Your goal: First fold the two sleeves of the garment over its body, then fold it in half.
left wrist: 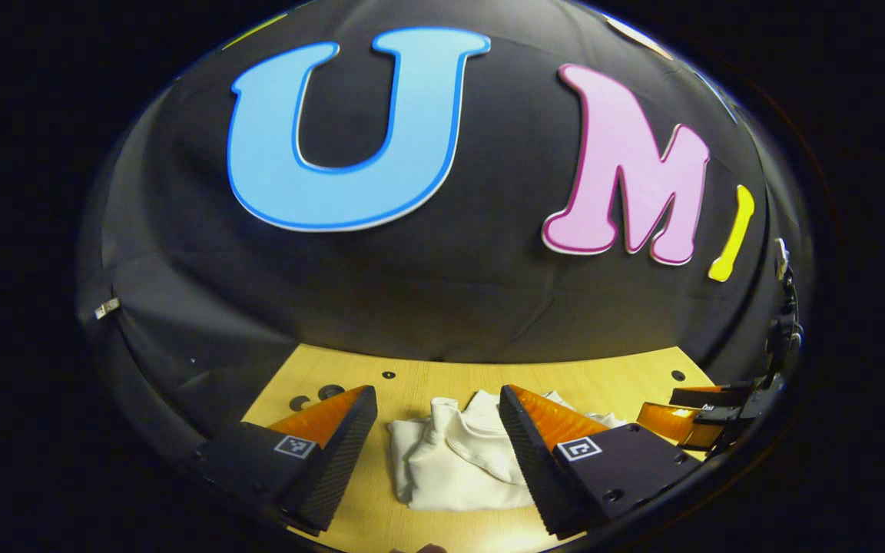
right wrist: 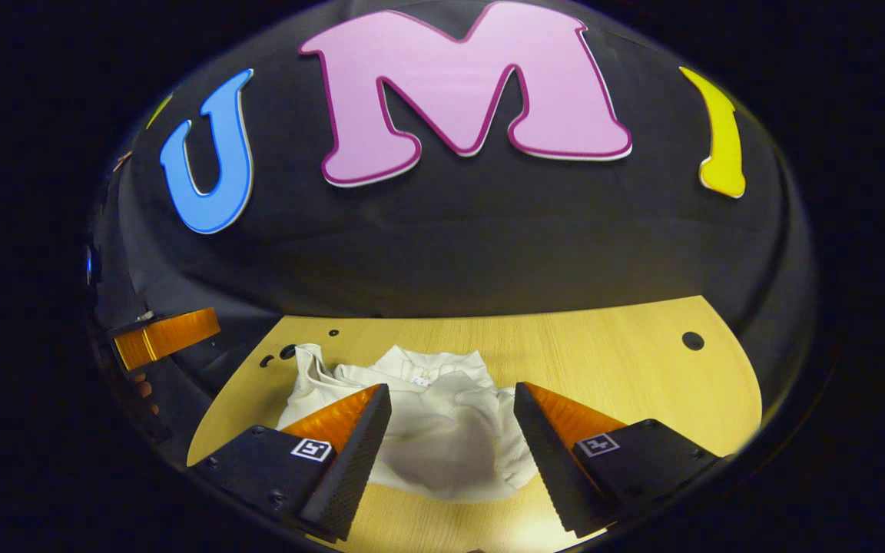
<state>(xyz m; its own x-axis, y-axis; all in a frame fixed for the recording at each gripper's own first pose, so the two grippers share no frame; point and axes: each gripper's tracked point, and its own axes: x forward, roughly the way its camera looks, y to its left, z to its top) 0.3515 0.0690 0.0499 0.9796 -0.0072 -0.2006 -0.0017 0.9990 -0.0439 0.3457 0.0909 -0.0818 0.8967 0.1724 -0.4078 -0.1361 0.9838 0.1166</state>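
One wooden table (right wrist: 604, 361) carries the whole job, and a white garment (right wrist: 442, 430) lies on it in a compact, rumpled bundle toward the near edge. Judging by that shape, sleeves and halving look done, though untidily; perhaps only smoothing remains. Both the left gripper (left wrist: 438, 442) and right gripper (right wrist: 452, 442) hover above it, fingers spread, holding nothing.

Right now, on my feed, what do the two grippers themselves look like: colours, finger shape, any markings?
Both look alike. The left gripper has two wedge-shaped fingers, orange on their outer faces, with black textured pads inside, on black bodies that each carry a small square black-and-white marker and screw heads. The right gripper has the same build; its fingers are orange-backed too.
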